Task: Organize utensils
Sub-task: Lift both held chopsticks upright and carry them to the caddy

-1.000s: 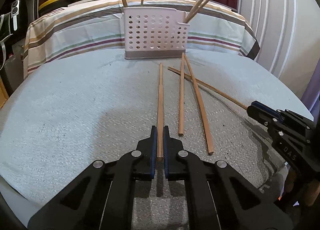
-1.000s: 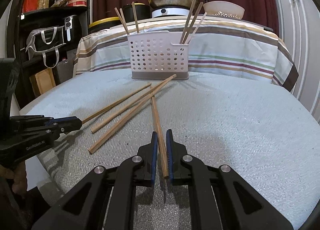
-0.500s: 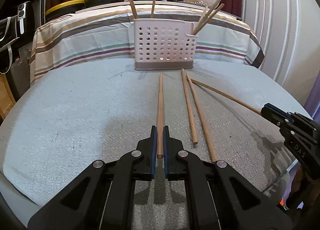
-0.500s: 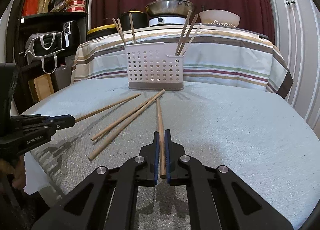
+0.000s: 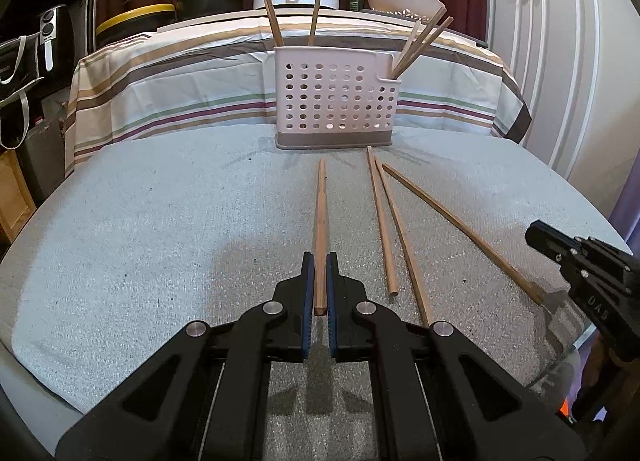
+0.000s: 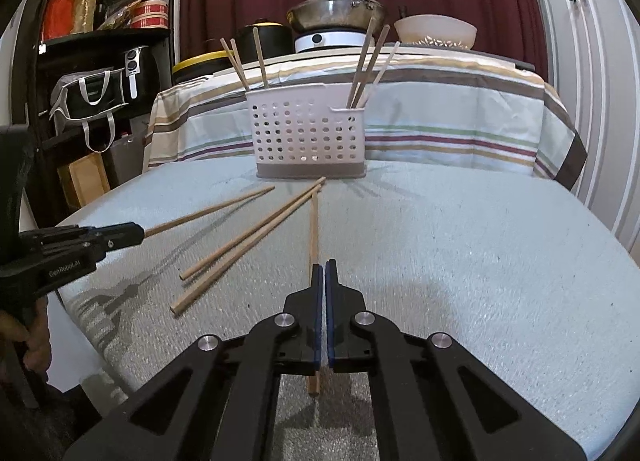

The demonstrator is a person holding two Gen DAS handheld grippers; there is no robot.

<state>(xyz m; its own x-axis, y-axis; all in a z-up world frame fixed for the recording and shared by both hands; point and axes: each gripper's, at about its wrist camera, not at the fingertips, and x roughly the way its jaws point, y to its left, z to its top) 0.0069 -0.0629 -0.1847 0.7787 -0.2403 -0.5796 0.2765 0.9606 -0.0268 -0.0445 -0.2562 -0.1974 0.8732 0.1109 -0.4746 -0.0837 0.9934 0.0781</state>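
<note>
A white perforated utensil holder stands at the far side of the grey-covered round table, with several chopsticks upright in it. My left gripper is shut on the near end of one wooden chopstick that points at the holder. My right gripper is shut with nothing between its pads. Another chopstick lies on the table just beneath it, running under the left finger. Two loose chopsticks lie between the grippers.
Behind the holder stands a table under a striped cloth carrying a wok, a bowl and pots. Dark shelves with bags fill the left, white cabinet doors the right. A hand holds the left gripper at the table's rim.
The right gripper's chopstick has come out from between its pads and now lies under the gripper, whose tip has risen off it. The left gripper keeps its hold.
</note>
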